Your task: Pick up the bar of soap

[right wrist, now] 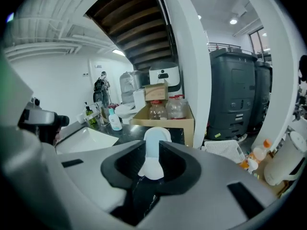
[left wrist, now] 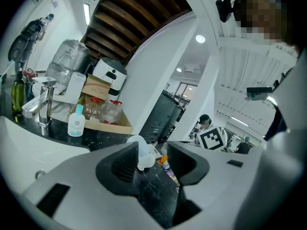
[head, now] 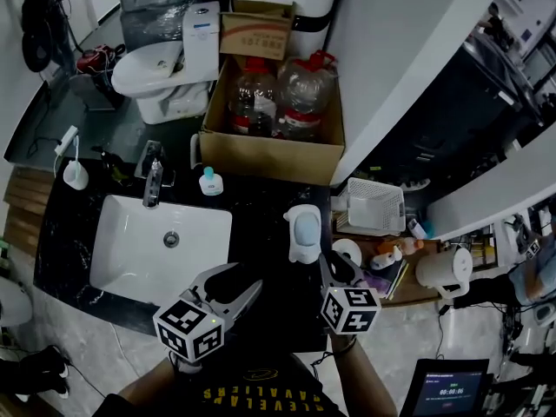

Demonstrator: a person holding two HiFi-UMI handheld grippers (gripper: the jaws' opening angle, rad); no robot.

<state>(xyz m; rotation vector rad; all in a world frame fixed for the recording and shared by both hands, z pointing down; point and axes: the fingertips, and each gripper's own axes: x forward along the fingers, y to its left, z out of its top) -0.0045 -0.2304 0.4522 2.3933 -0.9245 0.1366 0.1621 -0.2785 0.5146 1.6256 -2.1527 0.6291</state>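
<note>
Soap bar (head: 306,229), pale blue, lies in a white dish (head: 300,252) on the black counter (head: 261,211), near the sink (head: 122,250). Right gripper (head: 334,268) is just short of it, jaws only narrowly apart and empty. I think they should widen first, then close across the bar's narrow sides. Left gripper (head: 239,281) hangs open, holding nothing.

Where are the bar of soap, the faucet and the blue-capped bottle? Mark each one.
bar of soap (head: 306,229), head view, middle of the pale blue bar.
faucet (head: 153,183), head view, its upright metal body.
blue-capped bottle (head: 208,184), head view, its white body.
</note>
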